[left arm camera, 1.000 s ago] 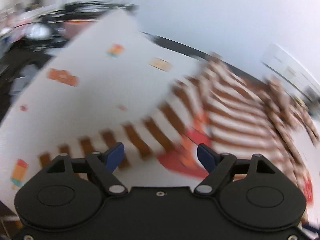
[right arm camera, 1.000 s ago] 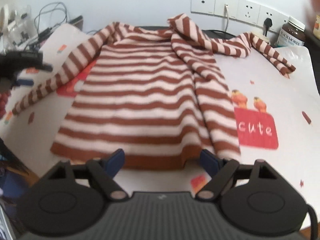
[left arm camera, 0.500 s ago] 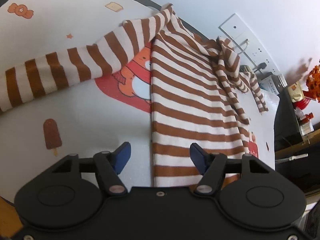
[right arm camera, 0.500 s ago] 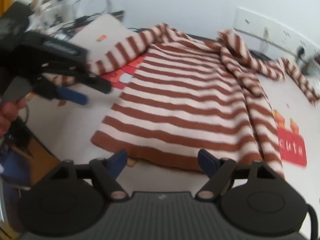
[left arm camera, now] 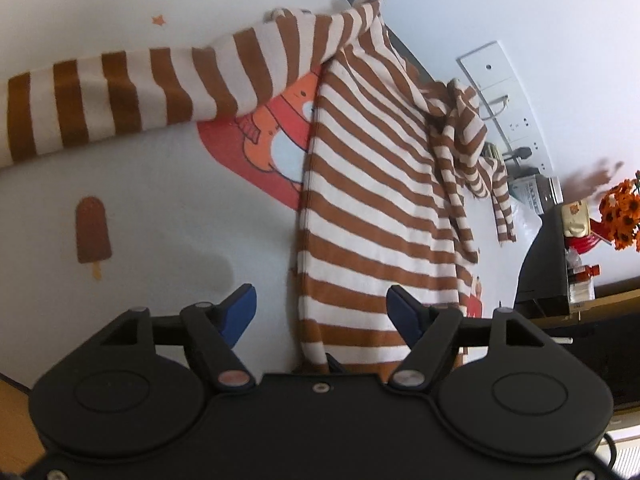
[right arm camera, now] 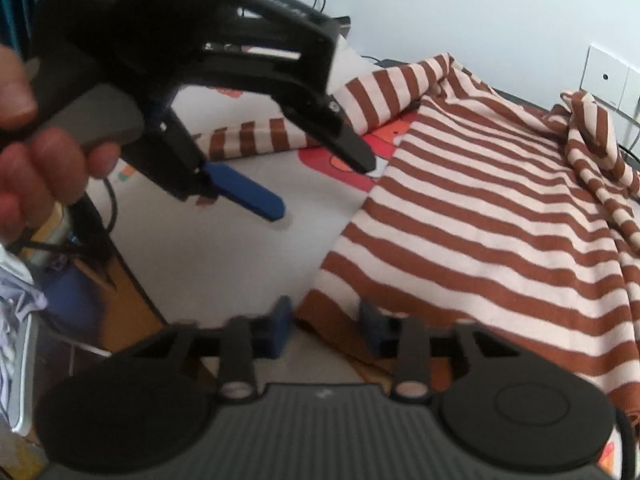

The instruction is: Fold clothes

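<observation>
Lying flat: sweater, brown and white stripes, spread on the sheet, which is white with cartoon prints.
Left sleeve: sleeve stretched out sideways from the body across the sheet, over part of a red and orange cartoon print.
Hem corner: the near corner of the sweater sits at the table edge, between the right gripper's blue fingertips.
Left gripper: left gripper has its fingers set wide apart, holding nothing; the sweater's side edge runs up between them. From the right wrist view the same tool hangs above the bare sheet just beside the sweater's edge, one blue pad clear of the cloth.
Right gripper: right gripper has its fingers at a narrow gap with the hem corner between them; whether the pads press the cloth I cannot tell.
Hand: hand wrapped round the left tool's grey trigger.
Background: wall sockets, a jar and orange flowers at the far end.
</observation>
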`<act>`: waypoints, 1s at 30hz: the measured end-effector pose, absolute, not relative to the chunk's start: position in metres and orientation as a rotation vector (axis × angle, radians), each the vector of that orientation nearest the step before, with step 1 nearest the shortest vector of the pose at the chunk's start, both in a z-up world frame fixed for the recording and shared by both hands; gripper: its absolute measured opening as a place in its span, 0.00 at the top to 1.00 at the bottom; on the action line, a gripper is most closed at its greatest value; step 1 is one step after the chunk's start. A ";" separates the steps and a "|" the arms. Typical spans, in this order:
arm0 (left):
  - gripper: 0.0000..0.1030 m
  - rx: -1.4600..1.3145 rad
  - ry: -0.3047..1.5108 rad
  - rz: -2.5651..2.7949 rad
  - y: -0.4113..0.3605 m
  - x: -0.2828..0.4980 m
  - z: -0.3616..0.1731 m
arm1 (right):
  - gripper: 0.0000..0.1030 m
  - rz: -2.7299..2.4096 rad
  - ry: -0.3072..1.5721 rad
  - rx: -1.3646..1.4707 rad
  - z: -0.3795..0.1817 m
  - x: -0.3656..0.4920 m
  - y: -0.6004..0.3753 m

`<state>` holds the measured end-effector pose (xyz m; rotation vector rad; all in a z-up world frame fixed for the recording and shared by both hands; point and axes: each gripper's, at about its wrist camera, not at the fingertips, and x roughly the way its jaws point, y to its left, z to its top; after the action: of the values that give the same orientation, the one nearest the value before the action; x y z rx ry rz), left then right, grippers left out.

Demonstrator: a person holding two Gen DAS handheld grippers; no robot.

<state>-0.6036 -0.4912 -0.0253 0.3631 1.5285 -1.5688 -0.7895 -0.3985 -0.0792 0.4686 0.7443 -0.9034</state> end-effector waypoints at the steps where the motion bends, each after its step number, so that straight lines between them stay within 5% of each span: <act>1: 0.29 0.367 1.538 -1.571 -0.492 -0.605 -0.026 | 0.91 -0.908 0.738 0.473 -0.079 -0.792 -0.399; 10: 0.34 0.396 1.604 -1.598 -0.500 -0.632 -0.038 | 0.92 -0.861 0.607 0.573 -0.060 -0.815 -0.394; 11: 0.41 0.400 1.601 -1.607 -0.502 -0.636 -0.039 | 0.93 -0.855 0.601 0.573 -0.059 -0.815 -0.394; 14: 0.88 0.423 1.585 -1.618 -0.506 -0.643 -0.040 | 0.93 -0.849 0.590 0.572 -0.057 -0.812 -0.392; 15: 0.95 0.431 1.572 -1.613 -0.507 -0.643 -0.041 | 0.93 -0.854 0.588 0.576 -0.057 -0.812 -0.392; 17: 0.96 0.424 1.536 -1.624 -0.508 -0.640 -0.037 | 0.88 -0.880 0.610 0.590 -0.057 -0.813 -0.392; 19: 0.96 0.425 1.493 -1.641 -0.508 -0.637 -0.032 | 0.65 -0.926 0.627 0.583 -0.055 -0.823 -0.390; 20: 0.96 0.433 1.463 -1.655 -0.508 -0.636 -0.029 | 0.63 -0.960 0.621 0.578 -0.053 -0.832 -0.388; 30: 0.96 0.481 1.357 -1.635 -0.499 -0.628 -0.029 | 0.61 -1.459 0.480 0.789 -0.042 -1.006 -0.394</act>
<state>-0.6277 -0.4989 -0.0290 0.4813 1.3570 -1.6352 -1.0065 -0.3945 -0.0423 0.7894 0.4799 -1.4593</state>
